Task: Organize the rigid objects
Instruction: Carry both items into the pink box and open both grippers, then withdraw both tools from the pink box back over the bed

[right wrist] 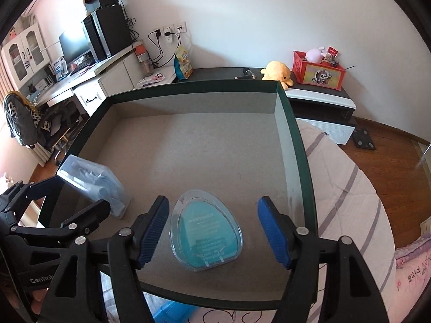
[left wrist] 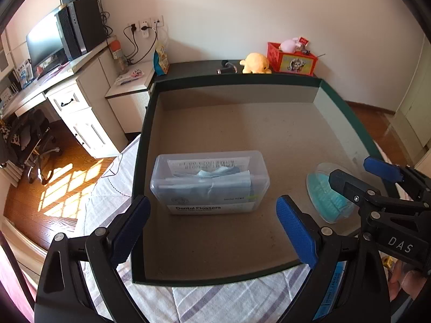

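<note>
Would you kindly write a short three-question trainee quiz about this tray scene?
1. True or false: the floss box lies inside the tray.
2. The oval case sits in front of which tool? A. left B. right
3. How many things lie in the tray?

Key: 1. true. 2. B: the right tool, jaws open around it without touching; the left tool is open before the floss box. 3. two.

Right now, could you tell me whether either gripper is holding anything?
Nothing is held: the left gripper and right gripper both have open jaws, clear of the floss box and oval case.
</note>
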Available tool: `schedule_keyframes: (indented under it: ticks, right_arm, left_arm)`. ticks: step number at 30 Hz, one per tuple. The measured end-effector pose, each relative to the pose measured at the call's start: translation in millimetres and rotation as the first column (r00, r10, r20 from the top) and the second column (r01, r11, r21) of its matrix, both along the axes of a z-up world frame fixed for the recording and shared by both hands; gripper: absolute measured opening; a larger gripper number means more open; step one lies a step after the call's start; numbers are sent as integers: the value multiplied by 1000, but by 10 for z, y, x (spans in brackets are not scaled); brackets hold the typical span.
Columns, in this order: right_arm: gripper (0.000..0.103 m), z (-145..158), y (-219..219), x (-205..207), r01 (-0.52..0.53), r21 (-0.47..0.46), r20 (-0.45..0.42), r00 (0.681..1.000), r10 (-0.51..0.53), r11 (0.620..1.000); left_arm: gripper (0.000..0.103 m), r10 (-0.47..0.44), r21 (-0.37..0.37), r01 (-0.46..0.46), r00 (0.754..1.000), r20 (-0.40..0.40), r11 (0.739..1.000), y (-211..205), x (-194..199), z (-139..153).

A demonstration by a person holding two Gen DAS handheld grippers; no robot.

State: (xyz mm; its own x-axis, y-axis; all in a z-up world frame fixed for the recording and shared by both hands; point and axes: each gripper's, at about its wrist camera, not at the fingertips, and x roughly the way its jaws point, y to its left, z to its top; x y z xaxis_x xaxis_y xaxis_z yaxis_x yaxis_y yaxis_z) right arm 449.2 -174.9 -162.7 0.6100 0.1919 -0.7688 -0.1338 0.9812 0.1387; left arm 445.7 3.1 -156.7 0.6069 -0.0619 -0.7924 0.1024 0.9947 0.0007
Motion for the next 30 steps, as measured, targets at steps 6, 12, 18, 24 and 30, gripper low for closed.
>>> schedule_keyframes:
  ticks: [6, 12, 18, 24, 30]
  right_arm:
    - [83, 484, -8, -653, -30, 19, 165, 986, 27, 999]
    - [88, 974, 53, -1715, -11, -1, 362, 932, 11, 1000]
    - [89, 1132, 108, -2633, -6, 18, 451, 892, -3, 1000]
    - [89, 1206, 60, -3335, 66, 24, 509, 858, -69, 998]
    - [89, 1272, 10, -3813, 119, -1, 556, 825, -98, 993]
  left_arm:
    - [102, 34, -7, -33, 981, 193, 999, 111, -746, 529]
    - [103, 98, -6, -105, 905, 414, 994, 181, -1848, 983]
    - [103, 117, -5, -133, 852, 511, 991, 127, -2760, 1090]
    - [103, 100, -19, -110, 805, 585, 994, 64, -3455, 1140]
    - [103, 79, -18, -87, 778, 623, 996, 9, -3829, 1183]
